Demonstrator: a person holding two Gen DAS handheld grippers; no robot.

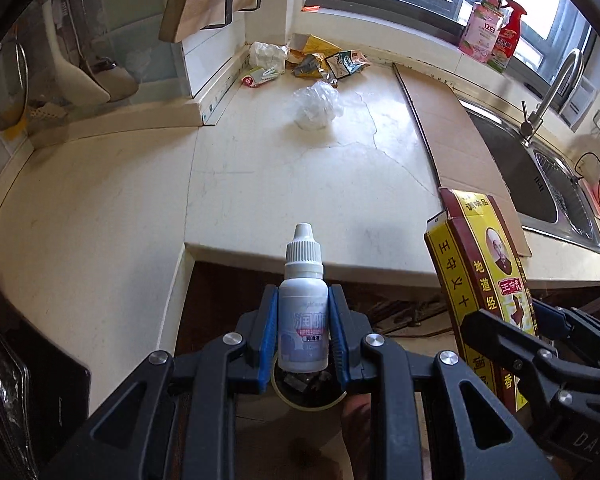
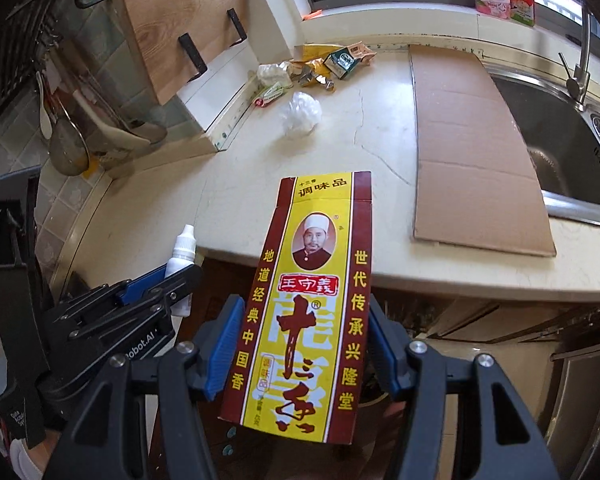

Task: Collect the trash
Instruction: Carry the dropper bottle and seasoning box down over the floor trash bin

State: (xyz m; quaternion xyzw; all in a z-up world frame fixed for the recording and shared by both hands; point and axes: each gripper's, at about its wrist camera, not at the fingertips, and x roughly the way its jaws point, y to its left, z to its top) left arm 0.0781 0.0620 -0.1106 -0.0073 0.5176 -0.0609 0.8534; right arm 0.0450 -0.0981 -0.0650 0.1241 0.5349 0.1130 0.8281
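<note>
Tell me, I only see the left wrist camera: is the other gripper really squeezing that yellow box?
Observer: Yes. The right wrist view shows the right gripper with a blue pad against each side edge of the yellow box, holding it upright.
Operator: Is my bottle bumping the box?
Observer: No. Seen from the side there, the white dropper bottle in the left gripper stands clear of the box.
Operator: Where does the cardboard end?
Observer: The cardboard sheet stops just short of the counter's front edge, beside the sink.
</note>
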